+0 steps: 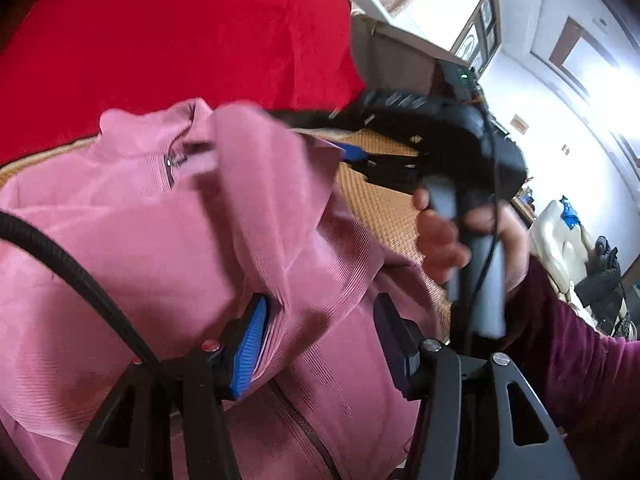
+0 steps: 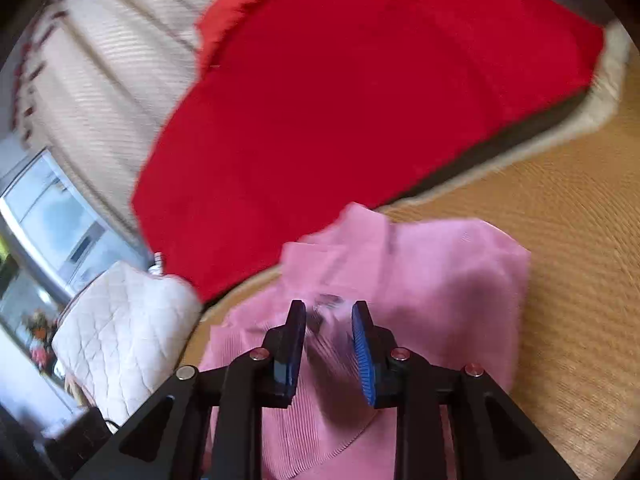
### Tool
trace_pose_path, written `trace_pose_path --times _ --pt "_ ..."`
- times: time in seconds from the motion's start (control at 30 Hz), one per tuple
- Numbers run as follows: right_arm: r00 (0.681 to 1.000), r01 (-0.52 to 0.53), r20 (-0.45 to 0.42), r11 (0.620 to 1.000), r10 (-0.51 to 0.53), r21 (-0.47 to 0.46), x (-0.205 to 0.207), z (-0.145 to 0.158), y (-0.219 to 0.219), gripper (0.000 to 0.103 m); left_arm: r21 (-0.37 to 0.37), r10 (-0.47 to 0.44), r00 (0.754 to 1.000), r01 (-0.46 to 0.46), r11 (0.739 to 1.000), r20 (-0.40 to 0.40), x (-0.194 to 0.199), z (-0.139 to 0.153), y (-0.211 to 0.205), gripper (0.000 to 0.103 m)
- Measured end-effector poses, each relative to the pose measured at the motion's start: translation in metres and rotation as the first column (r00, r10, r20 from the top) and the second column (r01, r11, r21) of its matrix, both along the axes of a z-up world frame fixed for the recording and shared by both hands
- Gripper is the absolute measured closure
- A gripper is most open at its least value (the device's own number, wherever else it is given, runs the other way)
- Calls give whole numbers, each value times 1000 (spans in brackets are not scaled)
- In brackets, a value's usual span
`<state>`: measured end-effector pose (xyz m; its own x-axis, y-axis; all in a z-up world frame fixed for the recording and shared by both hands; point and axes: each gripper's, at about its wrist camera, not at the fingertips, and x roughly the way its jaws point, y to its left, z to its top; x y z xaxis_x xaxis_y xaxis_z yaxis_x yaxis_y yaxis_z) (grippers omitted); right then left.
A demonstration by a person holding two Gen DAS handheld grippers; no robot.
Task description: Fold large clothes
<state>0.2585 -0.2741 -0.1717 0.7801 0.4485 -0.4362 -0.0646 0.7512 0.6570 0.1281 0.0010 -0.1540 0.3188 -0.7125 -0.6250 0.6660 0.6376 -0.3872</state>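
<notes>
pink jacket (image 2: 420,280) blurred; right gripper (image 2: 329,354) grip unclear, fabric between fingers (image 2: 362,356).

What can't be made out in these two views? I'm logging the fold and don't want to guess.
- Left wrist view: the pink garment's hem is cut off by the bottom edge; the left gripper covers part of it.
- Left wrist view: the right gripper's fingertips are hidden behind a pink fold.
- Right wrist view: motion blur smears the fabric between the right gripper's fingers, so its grip is unclear.
</notes>
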Motion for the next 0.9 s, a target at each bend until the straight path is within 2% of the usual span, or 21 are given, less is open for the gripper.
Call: trace_pose_path --times 0.03,0.07,0.2,0.33,0.43,0.5,0.57,0.63,0.7,0.77,0.8,0.83,0.87,0.9 --pt "999 17 -30 999 -16 44 -3 -4 -12 26 -2 -3 1000 3 1000 -12 0 -3 -2 42" --pt "999 30 -36 997 -27 70 -6 -6 -18 20 -5 -5 1000 5 1000 -21 1 -4 -5 41" --pt "1000 2 -30 989 2 149 -21 -2 -48 19 21 -47 999 47 999 -20 -7 -8 -22 35" --pt "999 -14 -43 988 21 152 -29 -1 -62 19 87 -103 995 103 991 -1 -16 -14 -44 35" --pt "996 -37 -71 990 46 133 -29 -3 -63 19 101 -85 996 81 992 36 -16 -3 -37 35" --pt "994 -60 -90 994 69 94 -28 -6 -58 20 65 -18 996 12 998 87 -13 16 -14 35" --pt "987 -88 -130 995 92 42 -25 -11 -51 21 5 86 991 -87 996 102 -6 30 19 35" --pt "979 -135 -149 990 140 43 -22 -17 -41 26 -29 203 976 -201 979 81 7 36 49 35" --pt "974 -166 -157 986 163 -6 -23 -17 -29 27 -25 345 938 -344 939 43 24 34 80 35" --pt "970 -186 -184 974 161 -128 -24 -19 -11 34 23 452 892 -452 892 3 36 25 101 35" --pt "966 -199 -197 967 166 -161 -24 -22 -5 47 71 492 871 -490 869 -16 41 19 105 35" --pt "965 -206 -211 951 158 -231 -25 -24 6 70 115 523 852 -517 848 -33 46 11 110 35" --pt "966 -208 -212 935 150 -289 -27 -25 12 77 151 546 837 -534 832 -48 47 5 114 35" --pt "968 -205 -206 920 141 -334 -29 -24 18 78 176 557 828 -540 823 -61 50 -1 115 35"
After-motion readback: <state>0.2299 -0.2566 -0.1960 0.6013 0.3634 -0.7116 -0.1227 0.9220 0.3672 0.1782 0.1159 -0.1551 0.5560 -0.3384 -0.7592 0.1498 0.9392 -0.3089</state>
